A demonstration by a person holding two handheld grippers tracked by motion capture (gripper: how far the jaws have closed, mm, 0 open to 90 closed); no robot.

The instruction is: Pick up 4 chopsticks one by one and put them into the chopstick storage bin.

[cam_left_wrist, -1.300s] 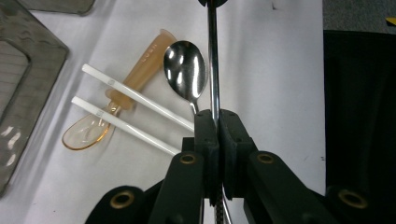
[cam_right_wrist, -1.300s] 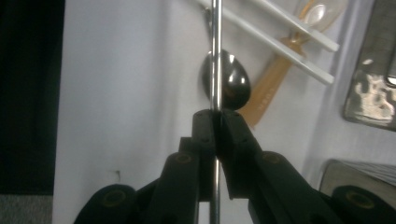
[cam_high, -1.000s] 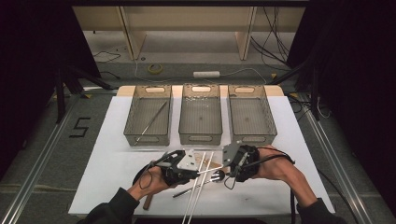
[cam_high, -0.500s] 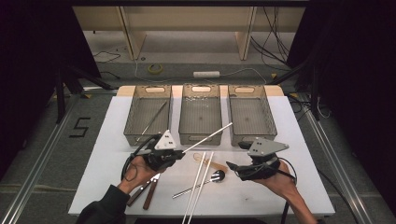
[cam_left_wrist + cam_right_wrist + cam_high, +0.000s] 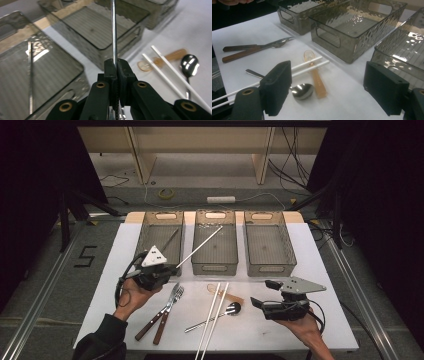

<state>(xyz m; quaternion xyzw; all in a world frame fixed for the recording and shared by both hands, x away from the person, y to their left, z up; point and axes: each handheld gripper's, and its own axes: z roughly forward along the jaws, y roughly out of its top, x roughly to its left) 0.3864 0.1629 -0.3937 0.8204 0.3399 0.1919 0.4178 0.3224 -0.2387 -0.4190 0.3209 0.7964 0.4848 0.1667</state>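
My left gripper [image 5: 171, 268] is shut on one end of a thin metal chopstick [image 5: 200, 245]. The stick slants up and right over the middle grey bin [image 5: 199, 241]. In the left gripper view the pads pinch the metal chopstick [image 5: 113, 30] and it points over the middle bin [image 5: 100, 32]. A second metal stick [image 5: 170, 240] lies in the left bin [image 5: 143, 236]. My right gripper [image 5: 263, 293] hovers at the near right of the mat. Its jaws have just been opening and stand wide with nothing between them. Below the right gripper [image 5: 332, 92] lie a steel spoon [image 5: 300, 91] and an amber spoon [image 5: 317, 77].
On the white mat [image 5: 320, 320] lie two wooden-handled forks [image 5: 165, 312], two white chopsticks [image 5: 212, 320], the steel spoon [image 5: 231, 309] and the amber spoon [image 5: 225, 293]. The right bin [image 5: 287, 245] stands beside the middle one. Cables and table legs are beyond the bins.
The two grippers, close together mid-table before, have parted. The left one went left and up with the metal chopstick. The right one drew back to the near right and its jaws opened.
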